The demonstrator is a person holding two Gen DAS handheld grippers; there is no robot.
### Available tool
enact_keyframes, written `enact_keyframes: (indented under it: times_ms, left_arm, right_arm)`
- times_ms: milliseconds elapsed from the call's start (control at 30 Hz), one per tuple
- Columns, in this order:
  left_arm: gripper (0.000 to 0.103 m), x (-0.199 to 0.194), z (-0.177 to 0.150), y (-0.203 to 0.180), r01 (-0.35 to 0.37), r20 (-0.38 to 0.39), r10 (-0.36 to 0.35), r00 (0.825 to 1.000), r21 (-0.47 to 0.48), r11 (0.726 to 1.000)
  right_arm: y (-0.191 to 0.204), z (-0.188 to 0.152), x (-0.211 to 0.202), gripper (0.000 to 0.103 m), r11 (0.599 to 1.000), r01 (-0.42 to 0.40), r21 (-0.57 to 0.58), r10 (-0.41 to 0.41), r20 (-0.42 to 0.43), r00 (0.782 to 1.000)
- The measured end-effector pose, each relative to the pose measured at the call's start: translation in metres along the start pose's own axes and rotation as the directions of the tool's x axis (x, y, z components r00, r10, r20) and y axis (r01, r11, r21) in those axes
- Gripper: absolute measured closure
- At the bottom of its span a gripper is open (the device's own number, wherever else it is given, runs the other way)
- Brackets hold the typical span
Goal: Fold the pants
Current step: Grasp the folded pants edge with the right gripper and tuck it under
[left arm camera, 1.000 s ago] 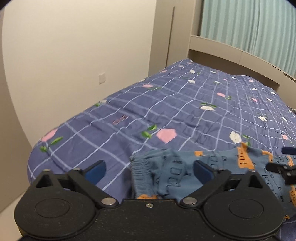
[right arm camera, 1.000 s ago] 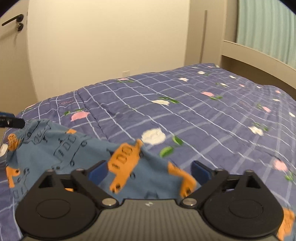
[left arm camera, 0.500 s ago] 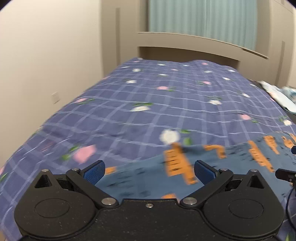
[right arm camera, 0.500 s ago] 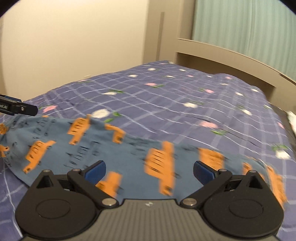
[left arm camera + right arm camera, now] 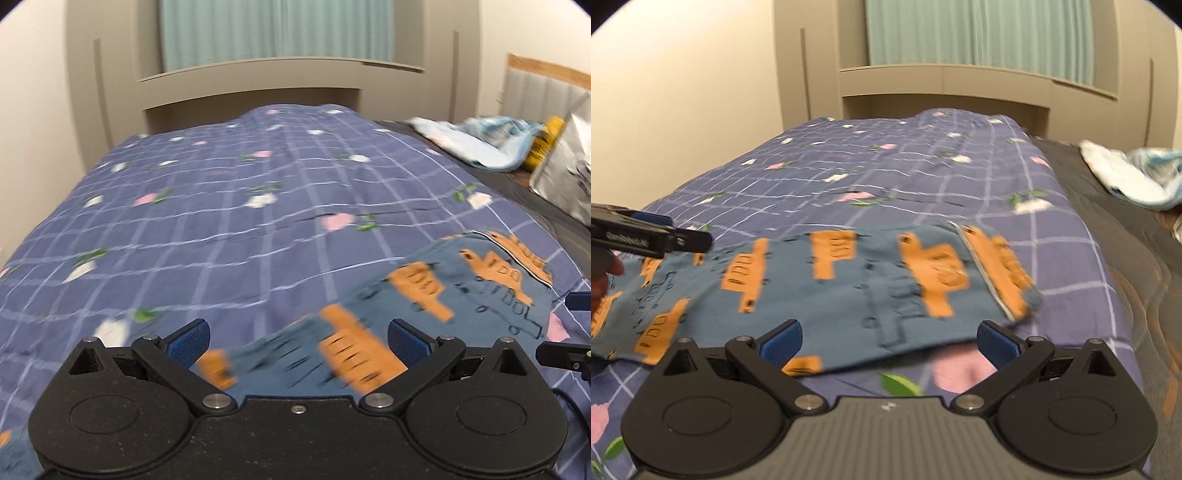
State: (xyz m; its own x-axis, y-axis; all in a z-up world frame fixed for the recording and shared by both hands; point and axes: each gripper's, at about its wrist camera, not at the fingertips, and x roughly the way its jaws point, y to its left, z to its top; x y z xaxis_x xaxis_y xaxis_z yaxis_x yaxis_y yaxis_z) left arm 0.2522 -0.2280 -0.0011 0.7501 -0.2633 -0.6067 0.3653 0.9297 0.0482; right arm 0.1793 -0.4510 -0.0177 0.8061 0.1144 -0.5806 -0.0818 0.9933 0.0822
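A: Nearest first: what are the two tools doing?

B: The left gripper [image 5: 297, 341] is sitting with its blue pads spread wide, gripping nothing. Blurred blue cloth is showing in the gap between them, but I can't tell whether the pads are touching it. The right gripper [image 5: 889, 341] is likewise gaping wide and carrying nothing; the near hem of the cloth is lying just ahead of its pads.

A: And the pants?

B: The pants [image 5: 849, 284], blue with orange blocky prints, are lying spread crosswise on the near part of the bedspread [image 5: 905, 177], mostly flat. In the right wrist view one end is reaching towards the bed's right edge, where a pale seam is running across the cloth, and the other end is passing under the left tool at the far left of that picture.

A: Further out?

B: The purple checked bedspread is stretching away, dotted with pink and white flowers. To the right, a light blue crumpled cloth [image 5: 476, 142] is resting on a dark surface beside a silvery bag [image 5: 565, 173]. Beyond, a beige headboard [image 5: 251, 81] is standing in front of a green curtain [image 5: 277, 29].
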Motion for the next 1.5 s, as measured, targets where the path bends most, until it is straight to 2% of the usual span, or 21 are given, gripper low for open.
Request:
enact_keyframes:
  times_ms: [100, 200, 333, 600, 800, 1000, 1133, 1200, 1267, 1400, 1500]
  left_arm:
    - [0.001, 0.023, 0.007, -0.023, 0.024, -0.017, -0.023, 1.0, 0.06, 0.998]
    - [0.001, 0.043, 0.013, -0.038, 0.017, -0.034, -0.014, 0.999, 0.105, 0.994]
    - [0.001, 0.063, 0.016, -0.045, 0.004, -0.056, 0.002, 0.998, 0.119, 0.993]
    - [0.0, 0.083, 0.019, -0.03, 0.036, -0.094, -0.036, 0.995, -0.004, 0.999]
    - [0.001, 0.085, 0.025, -0.021, 0.039, -0.115, -0.047, 0.992, -0.066, 0.997]
    - [0.001, 0.073, 0.031, -0.017, 0.053, -0.098, -0.062, 0.993, -0.09, 0.994]
    - [0.001, 0.064, 0.038, -0.016, 0.087, -0.078, -0.096, 0.992, -0.108, 0.99]
    - [0.001, 0.06, 0.04, -0.017, 0.1, -0.07, -0.109, 0.992, -0.115, 0.988]
    - [0.001, 0.058, 0.041, -0.019, 0.119, -0.071, -0.128, 0.989, -0.12, 0.986]
    - [0.001, 0.06, 0.041, -0.024, 0.153, -0.081, -0.166, 0.983, -0.14, 0.978]
    - [0.001, 0.068, 0.038, -0.031, 0.137, -0.102, -0.149, 0.984, -0.116, 0.984]
  right_arm:
    - [-0.022, -0.002, 0.003, 0.0, 0.996, -0.039, 0.075, 0.04, -0.014, 0.999]
    - [-0.041, -0.003, 0.01, 0.0, 0.984, -0.084, 0.155, 0.09, -0.032, 0.995]
    - [-0.059, -0.002, 0.017, 0.0, 0.967, -0.148, 0.205, 0.158, -0.033, 0.987]
    - [-0.082, 0.009, 0.039, 0.0, 0.925, -0.212, 0.316, 0.218, 0.016, 0.976]
    - [-0.103, 0.006, 0.046, 0.003, 0.832, -0.247, 0.497, 0.216, 0.121, 0.969]
    - [-0.109, 0.001, 0.044, 0.02, 0.788, -0.213, 0.578, 0.138, 0.171, 0.976]
    - [-0.111, -0.002, 0.042, 0.043, 0.787, -0.176, 0.591, 0.093, 0.169, 0.981]
    - [-0.111, -0.002, 0.041, 0.051, 0.79, -0.162, 0.591, 0.078, 0.166, 0.983]
    - [-0.109, -0.001, 0.038, 0.068, 0.803, -0.145, 0.578, 0.055, 0.17, 0.984]
    - [-0.101, 0.004, 0.03, 0.076, 0.835, -0.12, 0.537, 0.021, 0.188, 0.982]
    - [-0.097, 0.005, 0.024, 0.076, 0.847, -0.108, 0.52, 0.004, 0.197, 0.98]
